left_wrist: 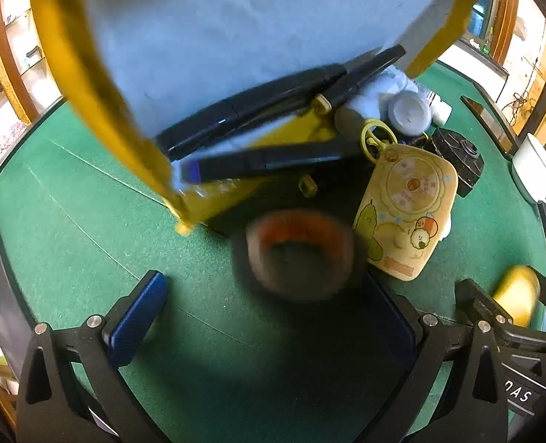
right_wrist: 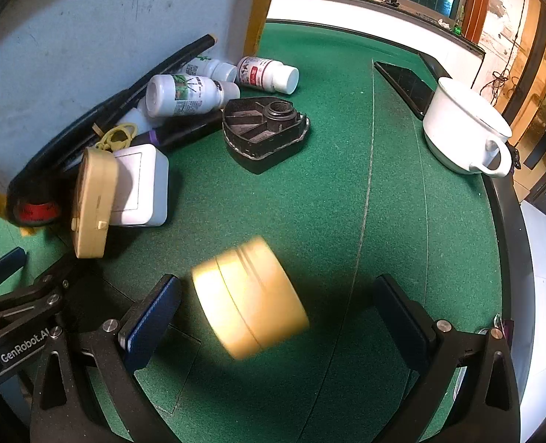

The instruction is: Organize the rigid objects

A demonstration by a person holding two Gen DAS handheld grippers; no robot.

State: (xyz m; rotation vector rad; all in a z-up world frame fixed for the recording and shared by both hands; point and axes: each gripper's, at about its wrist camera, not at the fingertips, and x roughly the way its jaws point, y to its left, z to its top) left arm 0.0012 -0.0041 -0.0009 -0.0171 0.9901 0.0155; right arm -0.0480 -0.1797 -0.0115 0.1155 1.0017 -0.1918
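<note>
A tipped grey box with yellow edging [left_wrist: 236, 29] lies on the green table, and rigid objects spill from its mouth. In the left wrist view a blurred black tape roll with a red core [left_wrist: 299, 254] sits just ahead of my open left gripper [left_wrist: 269, 328], between its blue pads and apart from them. Beside it stands a yellow cartoon case [left_wrist: 405, 214]. In the right wrist view a blurred yellow round jar [right_wrist: 251, 299] lies on its side between the fingers of my open right gripper [right_wrist: 276, 317], touching neither pad. The tape roll also shows at the far left of the right wrist view [right_wrist: 37, 210].
The pile holds black pens [left_wrist: 258, 110], white bottles [right_wrist: 188, 96], a white square box [right_wrist: 140, 184] and a black wedge-shaped part [right_wrist: 265, 129]. A white cup [right_wrist: 465, 129] and a dark phone [right_wrist: 405, 85] sit near the table's right edge.
</note>
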